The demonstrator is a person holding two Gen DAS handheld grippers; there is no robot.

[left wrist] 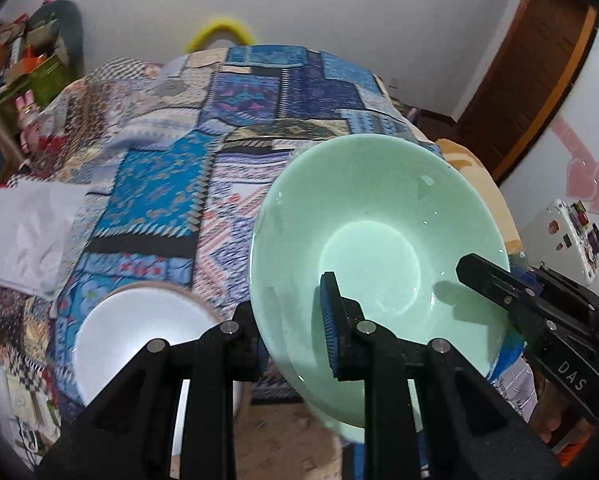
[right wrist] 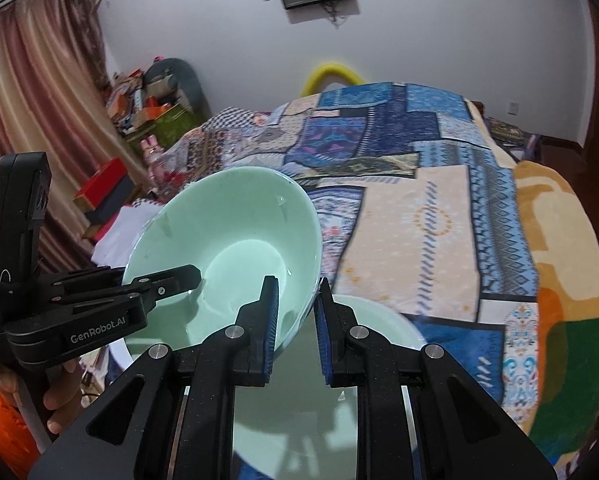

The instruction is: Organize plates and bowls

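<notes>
A pale green bowl (left wrist: 371,216) (right wrist: 227,232) hangs tilted above the bed, held by both grippers. My left gripper (left wrist: 289,304) is shut on its near rim, with one blue pad inside the bowl and the other finger hidden behind the wall. My right gripper (right wrist: 297,292) is shut on the opposite rim, and the wall sits between its blue pads. Each gripper shows in the other's view: the right gripper (left wrist: 477,270) and the left gripper (right wrist: 187,274). A second green bowl (right wrist: 339,400) lies beneath, and a white bowl (left wrist: 139,332) sits on the bed at lower left.
A patchwork quilt (left wrist: 235,120) (right wrist: 439,220) covers the bed. White cloth (left wrist: 27,236) lies at its left edge. Boxes and clutter (right wrist: 147,112) stand by the curtain (right wrist: 35,120). A wooden door (left wrist: 539,72) is at the right. A person's hand (right wrist: 55,404) holds the left gripper's handle.
</notes>
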